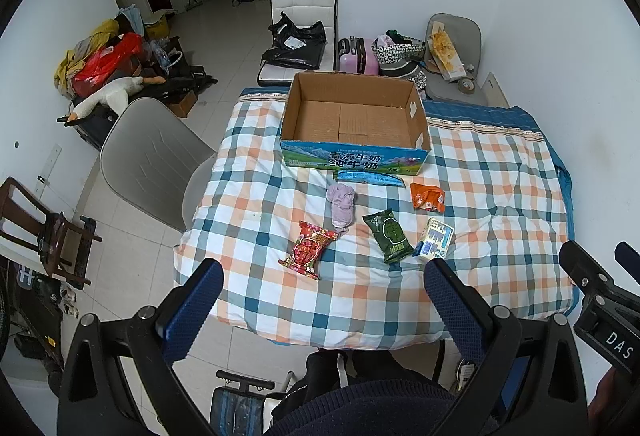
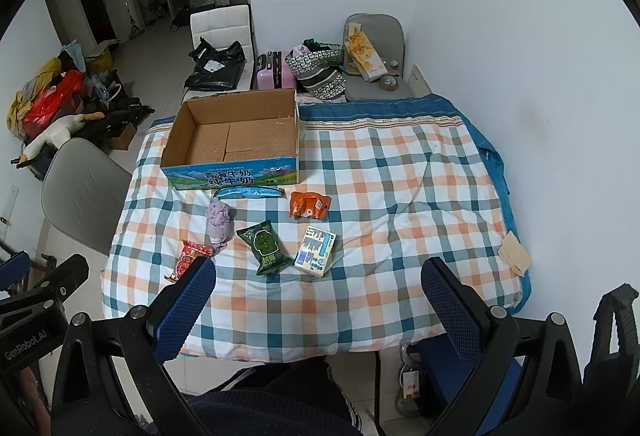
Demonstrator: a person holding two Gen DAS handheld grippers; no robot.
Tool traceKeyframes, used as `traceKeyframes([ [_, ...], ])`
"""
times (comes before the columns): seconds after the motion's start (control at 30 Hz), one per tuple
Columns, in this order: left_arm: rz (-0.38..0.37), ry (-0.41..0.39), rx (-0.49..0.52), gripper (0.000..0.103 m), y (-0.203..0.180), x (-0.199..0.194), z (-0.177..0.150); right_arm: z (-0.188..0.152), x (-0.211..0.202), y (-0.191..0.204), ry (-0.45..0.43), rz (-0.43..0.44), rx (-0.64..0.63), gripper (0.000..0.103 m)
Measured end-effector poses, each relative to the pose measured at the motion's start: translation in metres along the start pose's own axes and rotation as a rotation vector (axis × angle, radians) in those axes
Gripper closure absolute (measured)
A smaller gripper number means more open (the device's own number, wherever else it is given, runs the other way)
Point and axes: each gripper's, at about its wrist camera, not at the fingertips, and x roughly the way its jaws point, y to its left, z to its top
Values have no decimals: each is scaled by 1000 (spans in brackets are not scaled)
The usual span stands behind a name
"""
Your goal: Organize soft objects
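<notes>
An empty cardboard milk box (image 1: 354, 120) (image 2: 234, 140) stands at the far side of the checked tablecloth (image 1: 500, 196) (image 2: 400, 188). In front of it lie a blue packet (image 1: 368, 178) (image 2: 248, 192), a lilac cloth (image 1: 341, 206) (image 2: 219, 222), a red snack pack (image 1: 307, 250) (image 2: 188, 256), a green pack (image 1: 390, 236) (image 2: 264, 246), an orange pack (image 1: 428, 197) (image 2: 310, 204) and a pale tissue pack (image 1: 435, 238) (image 2: 315, 250). My left gripper (image 1: 324, 300) and right gripper (image 2: 316, 300) are open and empty above the table's near edge.
A grey chair (image 1: 148, 160) (image 2: 80, 192) stands at the table's left side. A beige paper (image 2: 515, 254) lies at the table's right edge. Behind the table are a white chair (image 1: 298, 36), a pink suitcase (image 1: 358, 56), bags and another grey chair (image 1: 456, 56).
</notes>
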Motion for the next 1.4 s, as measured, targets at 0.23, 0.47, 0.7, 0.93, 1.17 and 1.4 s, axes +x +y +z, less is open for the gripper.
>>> traceKeyframes([
  [0.23,-1,2,1,0,0,0,0,1,2,-3,7,2,0,0],
  [0.47,-1,34,-50,0,13,52,13,5,21,-6,23,36,12,0],
  [0.7,31,142,-74,0,34,149,22,17,142,15,172,99,-4,0],
  [0.93,10,338,-39,0,42,266,17,12,287,59,350,138,-91,0],
  [1.17,-10,495,101,5,34,367,0,-1,400,94,521,159,-167,1],
  [1.4,-75,665,174,23,26,432,-27,-16,469,109,685,218,-169,10],
])
